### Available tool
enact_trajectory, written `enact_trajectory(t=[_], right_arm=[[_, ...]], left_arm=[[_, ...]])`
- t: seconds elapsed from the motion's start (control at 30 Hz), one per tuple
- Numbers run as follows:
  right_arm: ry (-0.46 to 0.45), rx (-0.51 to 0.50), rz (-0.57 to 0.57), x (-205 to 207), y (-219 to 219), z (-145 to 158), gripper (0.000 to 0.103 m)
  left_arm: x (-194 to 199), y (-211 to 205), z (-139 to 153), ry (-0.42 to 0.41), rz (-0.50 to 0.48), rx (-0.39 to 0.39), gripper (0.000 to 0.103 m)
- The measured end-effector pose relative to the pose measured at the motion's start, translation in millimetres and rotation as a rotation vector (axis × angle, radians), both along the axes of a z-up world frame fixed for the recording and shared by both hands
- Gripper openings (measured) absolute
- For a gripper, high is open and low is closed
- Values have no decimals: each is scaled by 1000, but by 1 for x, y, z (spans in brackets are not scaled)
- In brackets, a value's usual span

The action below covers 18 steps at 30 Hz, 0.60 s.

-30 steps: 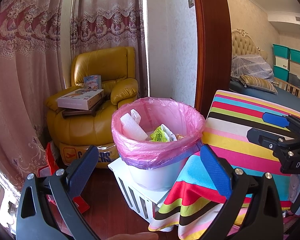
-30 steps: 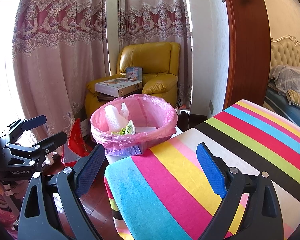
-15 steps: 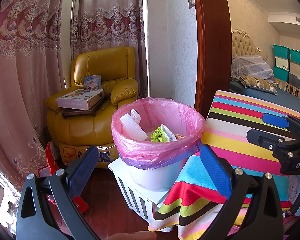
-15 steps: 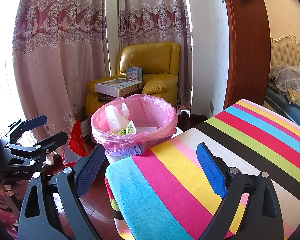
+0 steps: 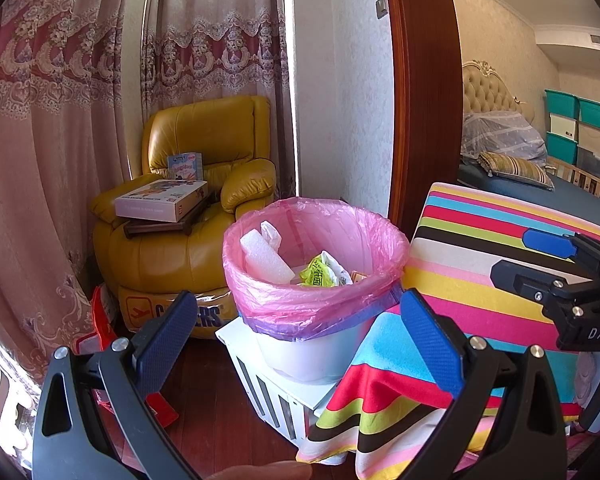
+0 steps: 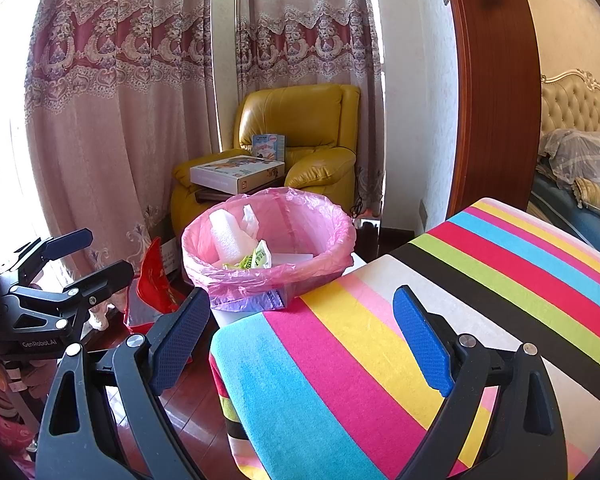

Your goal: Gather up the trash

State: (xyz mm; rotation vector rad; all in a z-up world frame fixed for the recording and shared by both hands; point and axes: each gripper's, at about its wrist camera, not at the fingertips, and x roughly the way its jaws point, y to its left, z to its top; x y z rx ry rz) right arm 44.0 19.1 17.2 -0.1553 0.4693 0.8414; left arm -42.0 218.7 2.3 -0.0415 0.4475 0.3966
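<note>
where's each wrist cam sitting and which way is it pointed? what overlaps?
Left wrist: low beside the striped cloth, facing the pink-lined trash bin and yellow armchair; shows the open left gripper and the right gripper at right.
Right wrist: above the striped cloth, facing the same bin and armchair; shows the open right gripper and the left gripper at left.
Shared: bin, foam block, armchair, curtains, cloth.

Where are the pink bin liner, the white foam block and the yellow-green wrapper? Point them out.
pink bin liner (image 5: 320,304), left wrist view, front folded-over rim.
white foam block (image 5: 266,256), left wrist view, its long face.
yellow-green wrapper (image 6: 256,259), right wrist view, printed side.
</note>
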Motion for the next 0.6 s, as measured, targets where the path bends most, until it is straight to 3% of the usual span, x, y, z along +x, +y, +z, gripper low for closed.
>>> enact_trajectory(t=[0.27,0.6], right_arm=[[3,5,-1,-2,1,-1,88],[1,5,-33,4,-23,13,88]], left_arm=[[-1,-3,-3,-9,29,33,98],[7,-8,-3,17,-9,-5,98]])
